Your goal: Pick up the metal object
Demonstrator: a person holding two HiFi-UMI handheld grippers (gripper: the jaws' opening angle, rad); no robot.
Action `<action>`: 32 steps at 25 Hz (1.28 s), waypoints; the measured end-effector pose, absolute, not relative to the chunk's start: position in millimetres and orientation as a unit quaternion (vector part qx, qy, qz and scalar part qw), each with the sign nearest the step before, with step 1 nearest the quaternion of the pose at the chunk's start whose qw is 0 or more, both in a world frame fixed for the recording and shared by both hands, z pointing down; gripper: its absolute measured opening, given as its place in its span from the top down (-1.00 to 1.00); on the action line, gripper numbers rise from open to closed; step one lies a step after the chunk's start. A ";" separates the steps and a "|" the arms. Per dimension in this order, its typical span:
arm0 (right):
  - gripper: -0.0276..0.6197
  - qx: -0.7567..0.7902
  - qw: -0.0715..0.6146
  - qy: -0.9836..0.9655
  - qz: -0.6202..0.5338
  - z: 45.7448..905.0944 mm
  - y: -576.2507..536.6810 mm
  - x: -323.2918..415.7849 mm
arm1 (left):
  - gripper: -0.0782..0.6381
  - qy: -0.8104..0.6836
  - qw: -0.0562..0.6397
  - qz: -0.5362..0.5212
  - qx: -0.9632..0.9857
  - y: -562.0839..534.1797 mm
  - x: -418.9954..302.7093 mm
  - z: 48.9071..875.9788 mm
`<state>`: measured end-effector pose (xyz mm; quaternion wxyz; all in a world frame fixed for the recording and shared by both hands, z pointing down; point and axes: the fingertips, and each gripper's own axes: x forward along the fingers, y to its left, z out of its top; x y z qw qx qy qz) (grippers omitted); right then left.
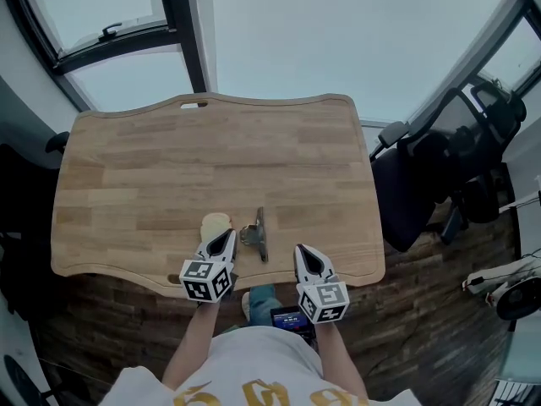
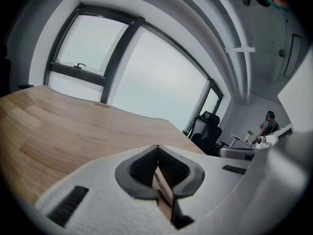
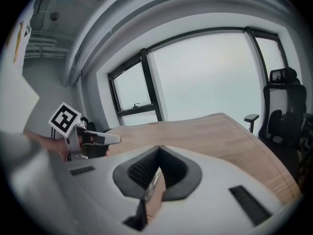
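Since both grippers are shut, tips together with nothing between them, you have to open one before it can take anything. The left gripper [image 1: 226,238] hangs over the near edge of the table [image 1: 152,159], its tip just right of a pale round thing [image 1: 215,224]. The right gripper [image 1: 303,253] hangs further right along the same edge.

The metal object [image 1: 257,234] lies flat on the wood between the two, closer to the left tip; I can't tell whether that tip touches it.

Pick one gripper and keep the other back. Spread the jaws wide, then lower them so one comes down on each side of the thin bar. It lies low, so bring the tips right to the wood before you close. I'd grip near the lump, so the piece is less likely to swing as you lift.

The object is small and dull grey: a narrow straight bar running near to far, with a shorter knobby part sticking out to the left at about mid-length. It's too small to say more. Neither gripper view shows it.
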<state>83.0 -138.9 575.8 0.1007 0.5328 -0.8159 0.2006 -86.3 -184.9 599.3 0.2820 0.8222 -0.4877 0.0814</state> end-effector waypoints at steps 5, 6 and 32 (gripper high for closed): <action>0.88 0.532 0.110 -0.811 0.217 593.8 -141.1 86.2 | 0.73 -0.485 0.304 0.085 0.816 -182.5 -86.1 620.3; 0.88 0.530 0.111 -0.812 0.218 595.4 -142.5 86.3 | 0.73 -0.485 0.306 0.087 0.814 -183.1 -86.6 622.9; 0.88 0.512 0.177 -0.797 0.267 660.4 -169.2 93.4 | 0.37 -0.420 0.444 0.113 0.783 -195.4 -48.5 704.7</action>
